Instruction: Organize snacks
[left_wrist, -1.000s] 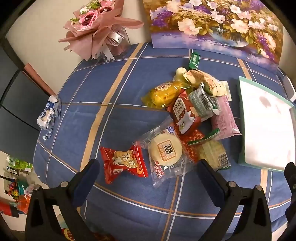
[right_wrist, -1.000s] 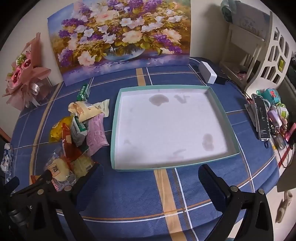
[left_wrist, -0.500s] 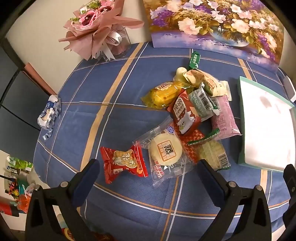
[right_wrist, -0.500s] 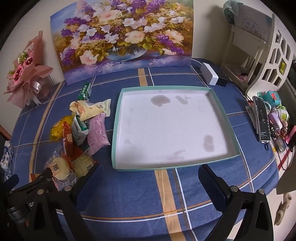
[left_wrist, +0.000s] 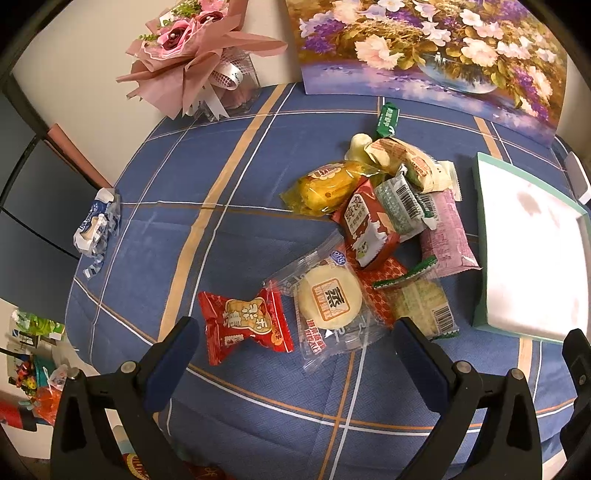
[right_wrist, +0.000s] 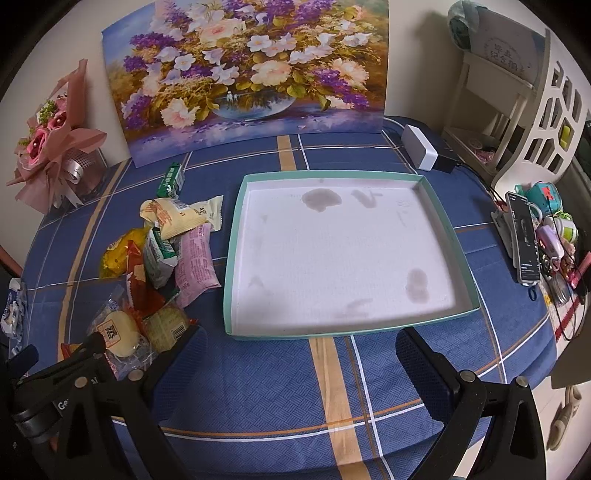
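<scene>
no snack moved yet: tray (right_wrist: 236, 258) bare. left gripper (left_wrist: 295, 343) and right gripper (right_wrist: 299, 350) both wide, empty. next: close on red packet (left_wrist: 245, 326).

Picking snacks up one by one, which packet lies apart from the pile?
The red twist-ended packet, lying alone left of the round cake packet, closest to the left gripper.

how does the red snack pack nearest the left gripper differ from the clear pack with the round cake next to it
The red pack is opaque, with its ends pinched like a candy wrapper; the clear pack is see-through, showing a pale round cake with an orange stamp. The red pack lies alone on the cloth, while the clear pack overlaps others at the edge of the pile. The clear pack looks larger. Both lie flat, outside the tray, in front of the open left gripper.
</scene>
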